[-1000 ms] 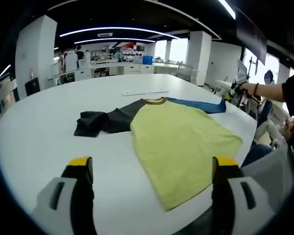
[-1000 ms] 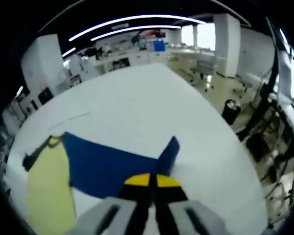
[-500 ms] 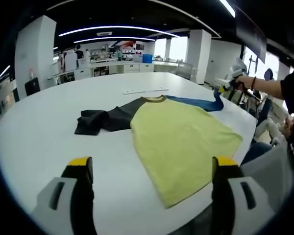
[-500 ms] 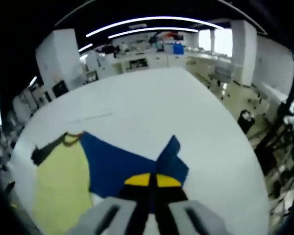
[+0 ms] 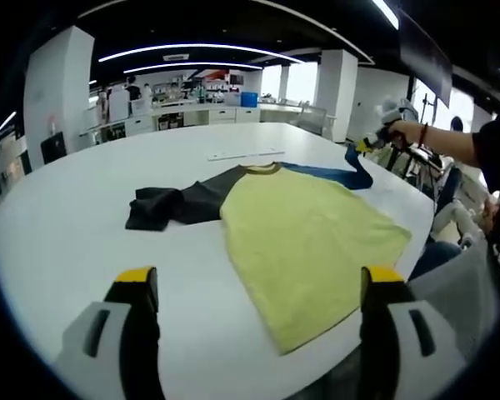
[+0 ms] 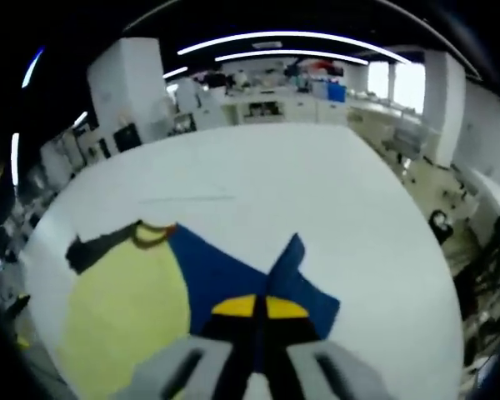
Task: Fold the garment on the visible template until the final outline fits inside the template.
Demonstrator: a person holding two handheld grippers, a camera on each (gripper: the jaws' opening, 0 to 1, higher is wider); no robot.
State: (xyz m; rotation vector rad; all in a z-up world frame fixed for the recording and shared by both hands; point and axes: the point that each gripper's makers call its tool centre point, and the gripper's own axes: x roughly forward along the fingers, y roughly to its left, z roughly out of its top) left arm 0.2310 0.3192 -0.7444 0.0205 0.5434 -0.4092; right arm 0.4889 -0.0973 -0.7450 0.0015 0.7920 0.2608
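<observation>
Tabletop: a wide round white tabletop (image 5: 58, 217) carries the garment; in the right gripper view its bare white surface (image 6: 258, 175) stretches beyond the cloth.
Black sleeve: the crumpled black sleeve (image 5: 154, 208) lies flat at the garment's left end in the left gripper view; in the right gripper view it is a dark strip (image 6: 96, 246) beside the collar.
Garment: a yellow-bodied T-shirt with black and blue sleeves (image 5: 308, 237) is spread flat near the tabletop's near edge, its yellow panel (image 6: 125, 317) beside the blue cloth.
Left hand-held gripper: the left hand-held gripper (image 5: 254, 287) hovers above the tabletop, its yellow-tipped jaws spread wide and holding nothing.
Blue sleeve: the blue sleeve (image 5: 342, 173) is lifted at its far end off the tabletop; up close its blue fabric (image 6: 233, 279) rises into the jaws.
Right hand-held gripper: the right hand-held gripper (image 6: 257, 307) has its yellow-tipped jaws pressed together on the blue sleeve; across the tabletop it appears (image 5: 368, 145) in a person's hand (image 5: 404, 132).
</observation>
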